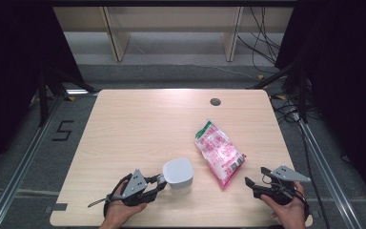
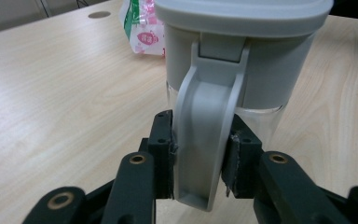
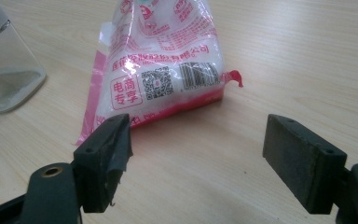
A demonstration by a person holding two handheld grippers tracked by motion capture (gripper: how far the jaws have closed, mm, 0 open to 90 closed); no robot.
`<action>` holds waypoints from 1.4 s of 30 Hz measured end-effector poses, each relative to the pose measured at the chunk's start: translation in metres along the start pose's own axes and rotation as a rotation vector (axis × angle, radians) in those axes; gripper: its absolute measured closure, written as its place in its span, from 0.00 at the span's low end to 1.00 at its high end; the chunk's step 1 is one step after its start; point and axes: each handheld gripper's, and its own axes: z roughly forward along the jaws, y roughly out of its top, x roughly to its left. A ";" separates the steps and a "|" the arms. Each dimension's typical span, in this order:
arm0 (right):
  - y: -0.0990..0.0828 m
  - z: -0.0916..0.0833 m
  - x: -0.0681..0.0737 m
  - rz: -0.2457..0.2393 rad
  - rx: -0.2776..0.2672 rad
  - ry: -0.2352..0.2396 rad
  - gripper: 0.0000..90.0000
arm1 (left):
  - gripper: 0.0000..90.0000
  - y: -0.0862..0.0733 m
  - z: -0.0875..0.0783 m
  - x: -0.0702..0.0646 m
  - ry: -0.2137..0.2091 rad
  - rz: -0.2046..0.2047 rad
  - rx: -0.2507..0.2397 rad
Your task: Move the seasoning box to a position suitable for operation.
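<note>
Left gripper [image 2: 200, 154] lay low and level, pads pinching the jug's grey handle [image 2: 205, 140]. Right gripper [image 3: 196, 158] hovered spread wide, aimed at the bag [image 3: 161, 60].

A light wooden table [image 1: 138, 124] with a round cable hole [image 1: 215, 101] stands on grey floor marked "5" [image 1: 63, 130], with wooden shelf legs [image 1: 116, 38] and loose cables [image 1: 262, 40] beyond.
</note>
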 end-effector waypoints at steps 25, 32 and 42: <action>0.000 0.000 0.003 0.032 -0.001 -0.004 0.27 | 0.75 0.014 0.005 0.018 0.078 0.103 0.008; 0.000 0.000 0.003 0.029 0.008 0.000 0.27 | 0.75 0.019 0.012 0.031 0.109 0.122 0.004; 0.000 0.001 0.001 -0.003 -0.001 0.007 0.27 | 0.75 0.023 0.019 0.040 0.085 0.137 0.003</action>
